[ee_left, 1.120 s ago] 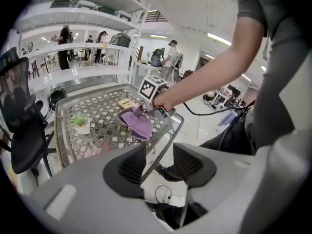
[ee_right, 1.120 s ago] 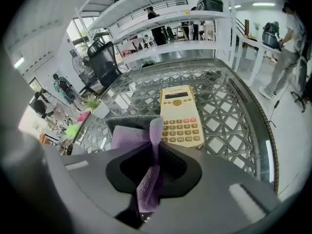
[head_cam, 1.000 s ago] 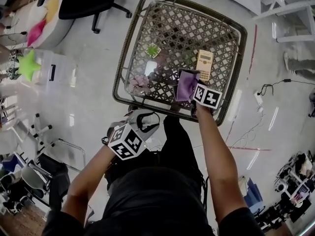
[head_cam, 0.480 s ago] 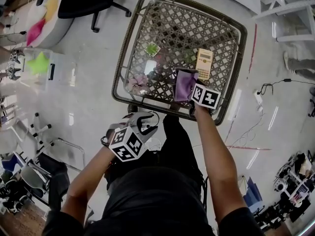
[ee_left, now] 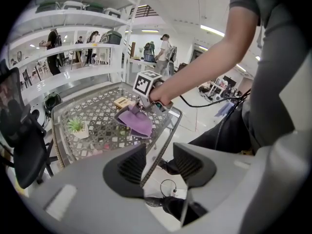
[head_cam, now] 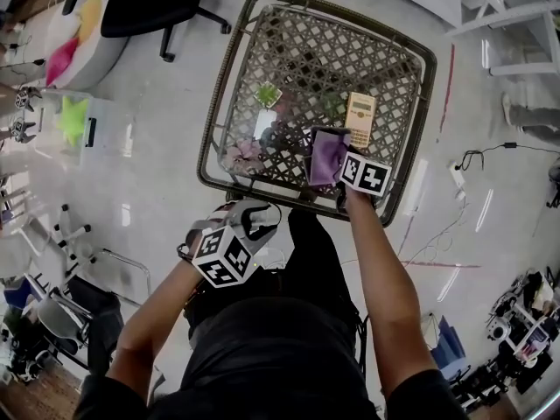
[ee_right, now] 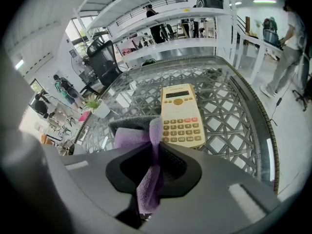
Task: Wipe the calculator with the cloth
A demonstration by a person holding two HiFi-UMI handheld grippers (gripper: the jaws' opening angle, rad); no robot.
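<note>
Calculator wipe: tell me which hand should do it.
Right. The right claw is shut on the purple cloth, close beside the calculator on the table. The left claw is open and empty, short of the table's near edge.

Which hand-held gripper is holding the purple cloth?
The right hand-held gripper: its jaws are shut on the purple cloth, near the calculator. The left hand-held gripper is open, with nothing between its jaws.

Glossy pale floor (head_cam: 166,164), black office chair (head_cam: 149,3), white shelving (ee_left: 68,38), bright ceiling strip lights (ee_left: 214,30) overhead.
</note>
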